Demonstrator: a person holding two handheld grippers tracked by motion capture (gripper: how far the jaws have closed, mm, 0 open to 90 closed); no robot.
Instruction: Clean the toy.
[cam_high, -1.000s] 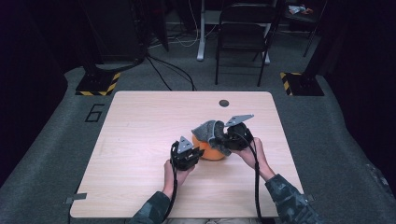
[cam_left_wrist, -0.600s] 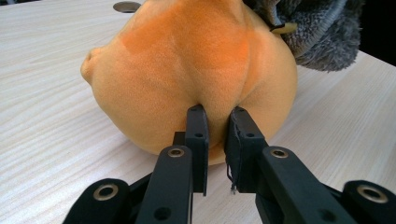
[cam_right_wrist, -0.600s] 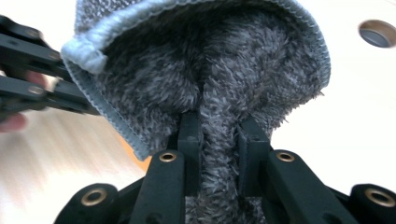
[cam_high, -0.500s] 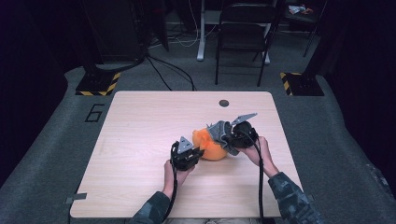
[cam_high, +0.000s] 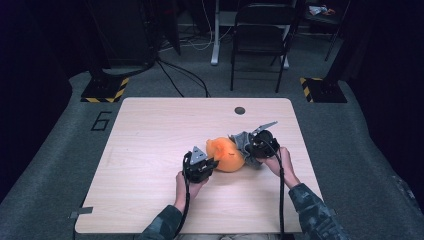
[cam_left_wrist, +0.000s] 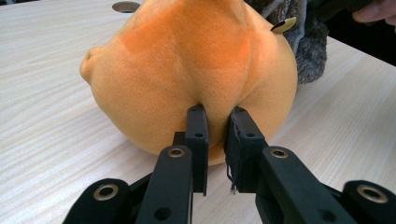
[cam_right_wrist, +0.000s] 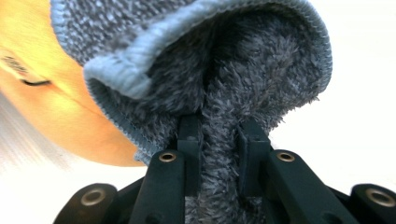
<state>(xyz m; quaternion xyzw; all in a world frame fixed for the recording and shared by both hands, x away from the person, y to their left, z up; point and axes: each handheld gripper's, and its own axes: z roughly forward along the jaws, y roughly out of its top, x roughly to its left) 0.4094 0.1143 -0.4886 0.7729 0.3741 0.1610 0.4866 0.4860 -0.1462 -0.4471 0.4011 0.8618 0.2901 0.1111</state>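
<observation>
1. Since the earlier frames my right hand-held gripper (cam_high: 251, 145) has come down and in toward the counter (cam_high: 150, 150), bringing the grey knitted hat (cam_high: 242, 140) lower against the orange plush toy (cam_high: 226, 154). My left hand-held gripper (cam_high: 207, 165) has not shifted.
2. The left one is nearly closed, its jaws pinching a fold of the orange plush toy (cam_left_wrist: 196, 79) at its near side, which pins the toy in place on the counter, right of centre.
3. The right one is likewise nearly closed, clamped on the fleecy lining of the grey knitted hat (cam_right_wrist: 243, 84), whose ribbed rim gapes toward the toy (cam_right_wrist: 51, 107).
4. I judge the hat is partway over one end of the toy; next I need to draw the rim further along while the left grip resists.
</observation>
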